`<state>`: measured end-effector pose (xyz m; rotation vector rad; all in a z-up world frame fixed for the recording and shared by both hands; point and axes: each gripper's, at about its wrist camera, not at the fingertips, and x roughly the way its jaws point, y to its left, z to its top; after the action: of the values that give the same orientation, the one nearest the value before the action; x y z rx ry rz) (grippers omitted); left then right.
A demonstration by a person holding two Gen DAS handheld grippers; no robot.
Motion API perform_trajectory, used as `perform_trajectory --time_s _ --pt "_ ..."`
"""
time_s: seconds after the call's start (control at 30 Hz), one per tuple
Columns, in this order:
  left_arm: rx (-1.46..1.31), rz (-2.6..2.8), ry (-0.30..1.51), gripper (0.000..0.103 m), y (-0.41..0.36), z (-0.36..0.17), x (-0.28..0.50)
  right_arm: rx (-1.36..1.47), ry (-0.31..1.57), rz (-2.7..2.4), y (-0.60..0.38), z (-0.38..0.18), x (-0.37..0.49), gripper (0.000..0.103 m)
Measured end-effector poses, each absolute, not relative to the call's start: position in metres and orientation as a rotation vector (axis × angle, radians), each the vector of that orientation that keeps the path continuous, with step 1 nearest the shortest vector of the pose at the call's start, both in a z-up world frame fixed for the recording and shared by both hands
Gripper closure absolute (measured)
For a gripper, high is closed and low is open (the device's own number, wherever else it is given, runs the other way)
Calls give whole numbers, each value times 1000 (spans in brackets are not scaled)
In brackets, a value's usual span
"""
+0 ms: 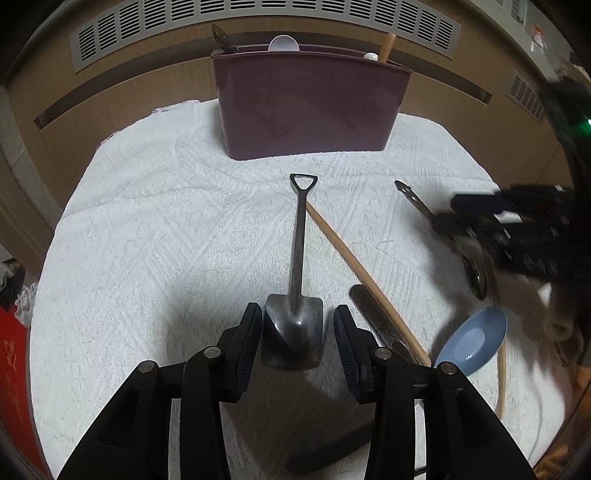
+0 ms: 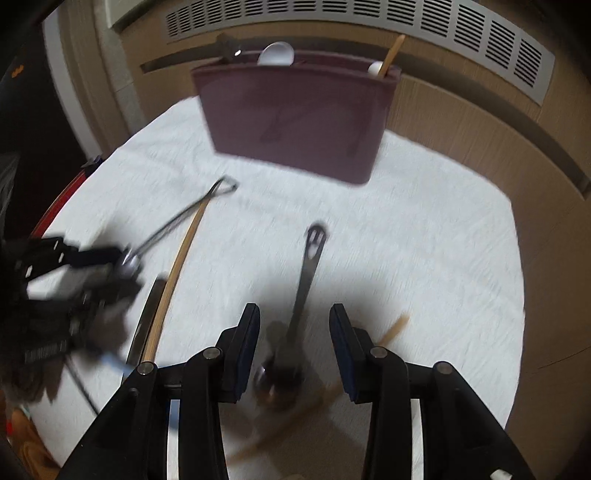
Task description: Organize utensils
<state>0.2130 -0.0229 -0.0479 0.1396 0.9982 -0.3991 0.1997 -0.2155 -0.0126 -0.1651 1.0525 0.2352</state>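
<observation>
A steel shovel-shaped spoon [image 1: 300, 236] lies on the white cloth [image 1: 155, 240], its blade between the pads of my left gripper [image 1: 297, 328]. The jaws stand open, a small gap on each side of the blade. My right gripper [image 2: 293, 328] is open too, straddling a dark metal spoon [image 2: 306, 266] whose bowl lies between the fingers without touching them. The view is blurred. A maroon utensil holder [image 1: 310, 107] stands at the cloth's far edge with a white spoon and a wooden stick in it. Each gripper shows in the other's view: right gripper [image 1: 447, 212], left gripper [image 2: 127, 267].
A wooden chopstick [image 1: 354, 266] lies diagonally under the shovel spoon's handle, a flat dark metal utensil [image 1: 376, 317] beside it. A blue ceramic spoon [image 1: 472, 339] and another wooden stick [image 1: 500, 384] lie at right. A wood-panelled wall with vent grilles [image 1: 258, 14] rises behind the holder.
</observation>
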Motion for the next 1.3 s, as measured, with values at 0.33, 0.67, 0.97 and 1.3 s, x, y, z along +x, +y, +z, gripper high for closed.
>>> perform_trajectory --time_s 0.33,0.67,0.97,1.3 --pt "98 -437 989 59 -15 -48 213 -200 1052 212 -196 -30 256 74" --pt "32 -458 1055 54 -16 -42 229 -187 1002 260 -203 0 219 87" --pt "224 -444 1066 55 -74 -21 309 -111 932 264 -230 33 204 87" --pt "264 -392 1155 60 -95 -48 335 -55 929 276 -239 33 200 87"
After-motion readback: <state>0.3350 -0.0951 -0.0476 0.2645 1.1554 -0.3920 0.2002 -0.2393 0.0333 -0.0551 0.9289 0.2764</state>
